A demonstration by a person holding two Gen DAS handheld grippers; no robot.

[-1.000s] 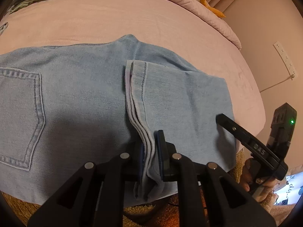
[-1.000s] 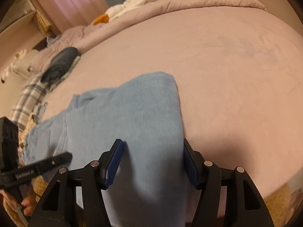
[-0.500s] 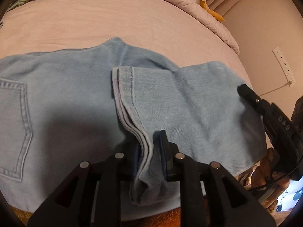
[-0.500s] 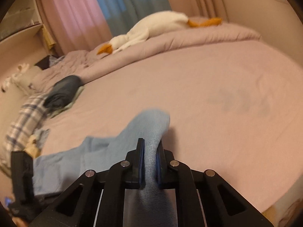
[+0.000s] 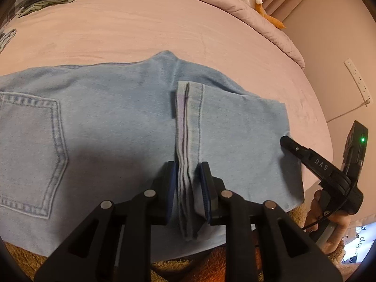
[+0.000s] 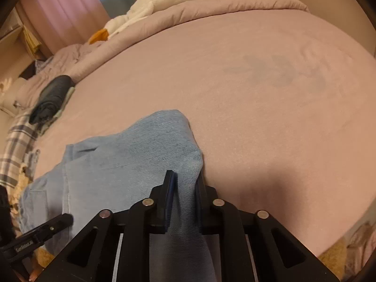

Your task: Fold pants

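Light blue jeans (image 5: 105, 127) lie flat on the pink bed (image 5: 164, 28), back pocket (image 5: 30, 155) at the left. The leg ends are folded over onto the seat. My left gripper (image 5: 188, 188) has its jaws slightly apart around the stacked hem edges (image 5: 188, 141) at the near side. My right gripper (image 6: 184, 202) holds the folded edge of the jeans (image 6: 131, 164) between nearly closed jaws, at the fold's right corner. The right gripper also shows in the left wrist view (image 5: 324, 171), beside the fold's right edge.
A white plush goose (image 6: 159, 11) lies on the rumpled duvet at the bed's far side. Dark folded clothes (image 6: 51, 98) and plaid fabric (image 6: 16, 145) sit at the bed's left. A tan fuzzy rug (image 5: 211, 268) lies below the near bed edge. A wall socket strip (image 5: 357, 80) is at right.
The left jaws have opened a little around the hem. The right gripper closed on the folded edge, then lowered it toward the bed, and its jaws now stand slightly wider.
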